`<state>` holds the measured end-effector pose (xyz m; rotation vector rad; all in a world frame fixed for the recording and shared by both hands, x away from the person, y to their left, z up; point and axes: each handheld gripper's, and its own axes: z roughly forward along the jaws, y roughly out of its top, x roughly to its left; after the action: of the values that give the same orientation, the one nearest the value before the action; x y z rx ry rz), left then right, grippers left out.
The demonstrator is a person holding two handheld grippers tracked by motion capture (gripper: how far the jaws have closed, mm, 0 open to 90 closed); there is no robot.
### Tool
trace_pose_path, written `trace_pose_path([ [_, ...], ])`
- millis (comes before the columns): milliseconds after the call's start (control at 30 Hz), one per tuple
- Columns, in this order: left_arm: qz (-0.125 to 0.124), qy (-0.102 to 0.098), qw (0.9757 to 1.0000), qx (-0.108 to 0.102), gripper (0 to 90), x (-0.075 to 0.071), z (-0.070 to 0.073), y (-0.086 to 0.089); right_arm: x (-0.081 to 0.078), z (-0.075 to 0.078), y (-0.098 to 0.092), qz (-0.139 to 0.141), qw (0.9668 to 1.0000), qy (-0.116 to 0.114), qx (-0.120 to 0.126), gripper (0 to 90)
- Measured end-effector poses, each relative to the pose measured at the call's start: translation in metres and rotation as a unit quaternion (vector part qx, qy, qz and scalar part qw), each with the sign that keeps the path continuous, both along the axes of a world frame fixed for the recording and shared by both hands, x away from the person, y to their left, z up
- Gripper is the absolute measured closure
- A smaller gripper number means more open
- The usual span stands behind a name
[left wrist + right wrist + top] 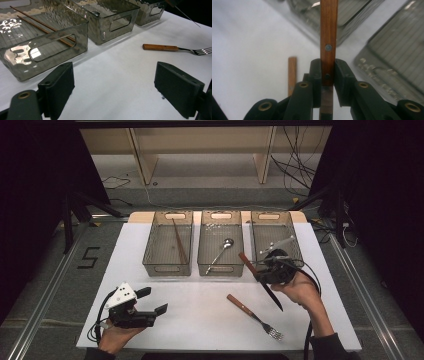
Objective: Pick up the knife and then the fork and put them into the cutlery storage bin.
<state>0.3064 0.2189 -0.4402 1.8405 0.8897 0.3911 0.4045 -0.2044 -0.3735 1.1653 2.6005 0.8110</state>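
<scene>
My right gripper [263, 269] is shut on a knife [260, 281] with a brown wooden handle, held above the table in front of the right bin [296, 245]. The knife's handle points toward the bins and its dark blade slants down toward the person. In the right gripper view the handle [328, 30] stands upright between the pads of my right gripper [327, 68]. A fork [254, 315] with a wooden handle lies on the white table [200, 320]. My left gripper [152, 301] rests open at the front left, with nothing between its jaws [115, 85].
Three clear bins stand in a row at the back. The left bin [150, 255] holds chopsticks [179, 240], and the middle bin [239, 251] holds a spoon [220, 251]. In the left gripper view the fork [172, 48] lies to the right, near the bins.
</scene>
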Motion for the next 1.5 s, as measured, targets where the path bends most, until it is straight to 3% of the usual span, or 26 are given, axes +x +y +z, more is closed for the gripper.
trace_pose_path([
  [333,0.006,-0.006,0.9999,-0.009,15.9,-0.001,0.001,0.002,0.030,0.033,-0.023,-0.057,0.9970,-0.026,0.045,77.6],
  [533,0.007,-0.006,0.9999,-0.009,15.9,0.000,0.002,0.003,0.055,0.052,-0.039,-0.104,0.9912,-0.046,0.068,77.5],
  [767,0.007,-0.006,0.9999,-0.010,15.9,0.000,0.002,0.004,0.080,0.064,-0.046,-0.133,0.9871,-0.047,0.076,77.5],
  [1100,0.011,-0.008,0.9998,-0.015,15.9,0.000,0.001,0.005,0.110,0.054,-0.053,-0.167,0.9835,-0.041,0.056,77.5],
  [1500,0.009,-0.013,0.9997,-0.018,15.9,0.000,0.002,0.005,0.130,0.034,-0.062,-0.196,0.9788,-0.044,0.038,77.5],
])
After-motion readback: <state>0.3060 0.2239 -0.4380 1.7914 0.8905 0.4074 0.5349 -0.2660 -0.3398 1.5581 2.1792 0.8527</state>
